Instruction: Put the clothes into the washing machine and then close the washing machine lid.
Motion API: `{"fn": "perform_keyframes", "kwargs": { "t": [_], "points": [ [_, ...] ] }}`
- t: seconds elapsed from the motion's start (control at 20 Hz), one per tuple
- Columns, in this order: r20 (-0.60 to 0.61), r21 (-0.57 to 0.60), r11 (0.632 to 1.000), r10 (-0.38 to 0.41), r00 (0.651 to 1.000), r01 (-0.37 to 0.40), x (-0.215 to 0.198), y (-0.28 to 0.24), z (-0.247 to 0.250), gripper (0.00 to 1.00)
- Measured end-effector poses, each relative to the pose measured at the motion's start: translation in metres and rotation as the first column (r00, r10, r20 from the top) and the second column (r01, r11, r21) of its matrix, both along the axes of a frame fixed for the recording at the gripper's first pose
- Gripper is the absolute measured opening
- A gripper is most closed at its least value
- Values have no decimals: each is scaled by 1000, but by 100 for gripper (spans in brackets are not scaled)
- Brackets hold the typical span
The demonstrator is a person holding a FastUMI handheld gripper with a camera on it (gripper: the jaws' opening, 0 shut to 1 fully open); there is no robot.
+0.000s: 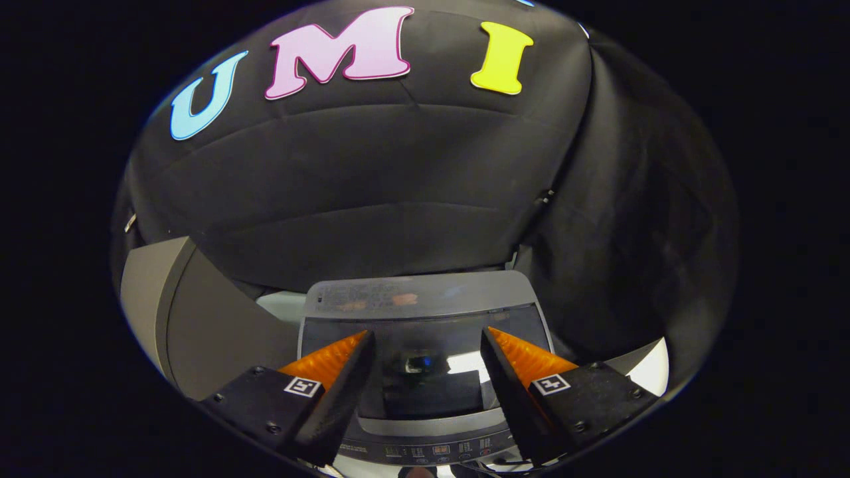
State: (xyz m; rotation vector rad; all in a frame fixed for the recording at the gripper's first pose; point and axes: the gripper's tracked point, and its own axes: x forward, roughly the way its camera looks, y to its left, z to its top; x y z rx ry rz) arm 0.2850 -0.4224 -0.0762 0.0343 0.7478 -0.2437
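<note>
Print on the washing machine [425, 305] control strip is too small to read (lid down); the hand-held gripper [425, 352] hovers over it, fingers spread, holding nothing.

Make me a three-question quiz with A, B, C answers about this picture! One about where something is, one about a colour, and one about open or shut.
1. Where is the washing machine?
A. Right ahead of the gripper, seen between its jaws
B. Hanging high on the wall
C. Lying tipped over on its side

2. What colour is the slanted panel beside the machine?
A. Red
B. Grey
C. Green

3. How are the jaws?
A. Shut on a shirt
B. Shut on the lid
C. Open, holding nothing

Answers:
1 A, because the machine's dark glass lid and button strip show in the gap between the jaws.
2 B, because the panel is plain grey all over.
3 C, because there is a wide gap between the jaws with nothing in it.
</note>
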Motion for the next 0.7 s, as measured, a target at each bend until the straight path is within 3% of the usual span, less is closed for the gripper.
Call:
{"fn": "perform_keyframes", "kwargs": {
  "t": [0.5, 0.7],
  "points": [
    [-96, 24, 1000, -17, 995, 20, -37, -9, -46, 99],
    [-58, 15, 1000, -5, 998, 6, -44, -10, -36, 99]
  ]
}}
